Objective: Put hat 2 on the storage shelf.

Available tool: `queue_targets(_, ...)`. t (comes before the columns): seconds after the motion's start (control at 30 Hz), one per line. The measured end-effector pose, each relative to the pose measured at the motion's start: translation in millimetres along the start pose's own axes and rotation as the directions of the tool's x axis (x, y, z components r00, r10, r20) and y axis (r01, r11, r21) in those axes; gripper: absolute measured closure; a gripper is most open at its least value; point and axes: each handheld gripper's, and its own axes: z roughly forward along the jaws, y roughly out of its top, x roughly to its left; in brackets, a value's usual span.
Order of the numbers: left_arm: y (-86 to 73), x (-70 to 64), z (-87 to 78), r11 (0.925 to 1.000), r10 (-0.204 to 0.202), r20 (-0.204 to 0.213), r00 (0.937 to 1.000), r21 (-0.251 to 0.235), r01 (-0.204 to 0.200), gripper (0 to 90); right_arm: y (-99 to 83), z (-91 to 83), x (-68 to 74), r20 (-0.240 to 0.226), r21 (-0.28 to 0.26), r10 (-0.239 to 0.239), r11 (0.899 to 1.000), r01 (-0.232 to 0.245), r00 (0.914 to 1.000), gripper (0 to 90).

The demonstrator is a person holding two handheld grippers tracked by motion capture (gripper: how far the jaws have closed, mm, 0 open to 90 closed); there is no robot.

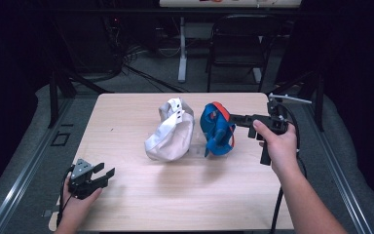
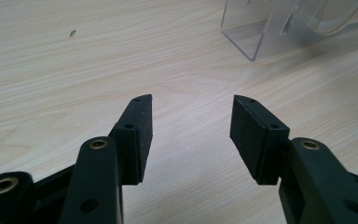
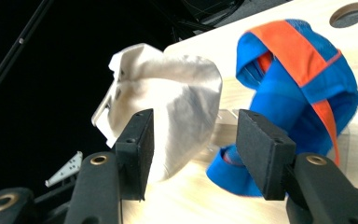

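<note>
Our right gripper [image 1: 233, 118] has its black jaws apart, level with the blue and orange fabric cap [image 1: 217, 129] and close against its right side.

In the right gripper view we see a clear gap between the pads, nothing clamped, with the blue and orange cap [image 3: 303, 88] just ahead to one side and the cream-white fabric cap [image 3: 177, 107] to the other. Both caps sit side by side near the middle of the pale wooden worktop [image 1: 185, 195], toward its far edge, the cream-white cap [image 1: 170, 131] on the left; they seem to rest on a clear plastic stand [image 2: 265, 28], though the high view is too soft for us to be sure. Our left gripper [image 1: 104, 175] rests low near the worktop's near left corner, jaws spread wide over bare wood, well apart from the caps.
</note>
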Motion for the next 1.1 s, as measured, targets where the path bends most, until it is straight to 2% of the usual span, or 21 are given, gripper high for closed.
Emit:
queue_targets(0.27,-0.3,-0.1,0.1,1.0000,0.001,-0.007,1.0000,0.002,-0.001,47.8,-33.0,-3.0,-13.4,0.042,0.013,-0.080,0.997,0.080,0.9959,45.7)
queue_targets(0.4,0.0,-0.7,-0.2,0.9999,0.009,-0.007,0.9999,0.015,-0.008,47.5,-53.7,-4.5,-19.5,0.044,0.004,-0.113,0.994,0.113,0.9926,45.5)
queue_targets(0.63,-0.2,-1.3,-0.2,0.9998,0.014,-0.006,0.9999,0.016,-0.014,47.3,-88.3,-4.3,-34.4,0.074,-0.024,-0.131,0.991,0.134,0.9885,44.7)
queue_targets(0.73,-0.5,-1.2,0.4,0.9997,0.014,-0.007,0.9999,0.018,-0.014,47.3,-103.7,-5.2,-40.1,0.132,-0.037,-0.164,0.985,0.171,0.9775,44.4)
queue_targets(0.9,-0.7,-1.8,1.0,0.9998,0.014,-0.007,0.9999,0.017,-0.014,47.2,-125.0,2.8,-50.1,0.145,-0.025,-0.185,0.981,0.190,0.9720,44.3)
queue_targets(1.03,-1.2,-2.9,1.7,0.9998,0.012,-0.005,0.9999,0.016,-0.012,47.1,-139.5,11.4,-60.2,0.138,-0.038,-0.184,0.981,0.191,0.9732,44.4)
queue_targets(1.1,-1.1,-3.0,1.7,0.9996,0.017,-0.005,0.9999,0.024,-0.016,47.2,-146.4,16.0,-65.0,0.164,-0.049,-0.205,0.975,0.215,0.9650,45.0)
